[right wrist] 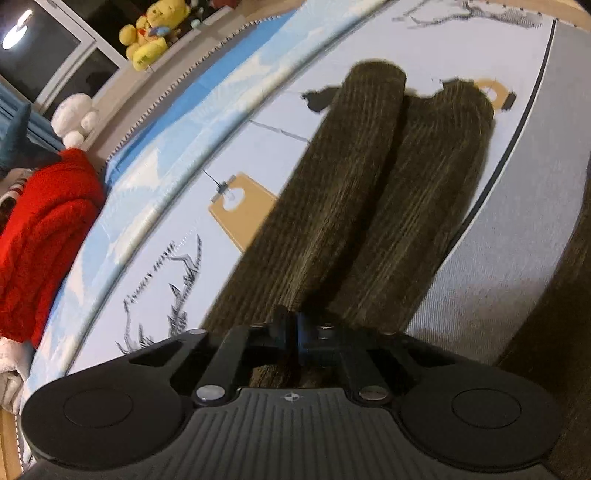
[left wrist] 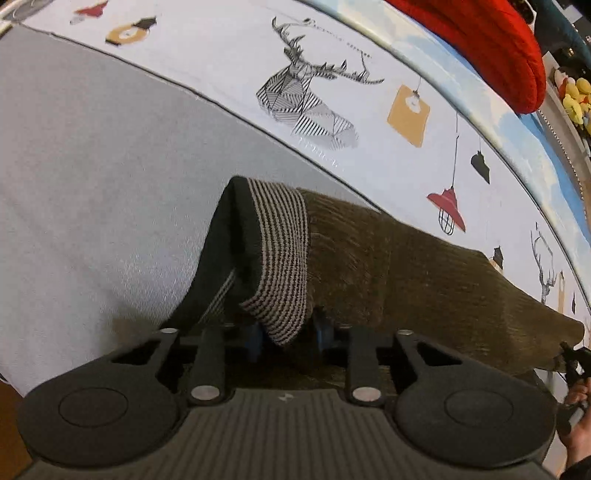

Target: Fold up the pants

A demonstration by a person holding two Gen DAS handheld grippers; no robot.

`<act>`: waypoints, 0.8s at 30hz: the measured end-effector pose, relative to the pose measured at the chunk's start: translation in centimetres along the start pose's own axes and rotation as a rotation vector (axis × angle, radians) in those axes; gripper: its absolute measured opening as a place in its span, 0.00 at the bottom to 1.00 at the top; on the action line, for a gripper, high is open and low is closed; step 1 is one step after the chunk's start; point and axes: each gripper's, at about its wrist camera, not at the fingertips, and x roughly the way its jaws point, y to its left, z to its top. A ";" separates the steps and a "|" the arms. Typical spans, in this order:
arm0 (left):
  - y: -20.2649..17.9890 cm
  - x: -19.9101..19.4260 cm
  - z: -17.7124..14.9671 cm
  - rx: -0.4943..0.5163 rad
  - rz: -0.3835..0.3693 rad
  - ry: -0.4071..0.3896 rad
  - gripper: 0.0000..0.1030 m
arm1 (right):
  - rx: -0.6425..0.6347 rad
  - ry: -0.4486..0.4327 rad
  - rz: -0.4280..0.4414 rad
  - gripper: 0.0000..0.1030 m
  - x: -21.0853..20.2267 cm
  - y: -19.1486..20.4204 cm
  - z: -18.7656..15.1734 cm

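Note:
The pants [left wrist: 388,266] are olive-brown ribbed fabric with a black-and-beige striped waistband [left wrist: 284,258]. My left gripper [left wrist: 288,336] is shut on the striped waistband and holds it above the bed. In the right wrist view the two pant legs [right wrist: 369,206] stretch away from me side by side over the printed sheet. My right gripper [right wrist: 291,332] is shut on the pants' fabric edge. The right gripper and the hand holding it [left wrist: 576,373] show at the left view's right edge.
The bed carries a pale sheet with deer and lamp prints [left wrist: 314,99] and a grey cover [left wrist: 92,166]. A red knitted garment [right wrist: 44,236] lies at the bed's far side. Yellow plush toys [right wrist: 151,33] sit on a ledge beyond.

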 end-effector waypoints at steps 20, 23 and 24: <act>4.5 -6.5 -2.6 0.108 -0.006 -0.133 0.20 | -0.001 0.261 -0.059 0.05 -20.8 -12.0 -8.8; 4.4 -4.9 -2.7 0.140 0.030 -0.043 0.23 | 0.061 0.194 -0.149 0.09 -21.9 -15.9 -6.9; 4.3 -4.6 -2.8 0.155 0.055 -0.035 0.26 | 0.051 0.116 -0.171 0.09 -22.9 -16.8 -5.7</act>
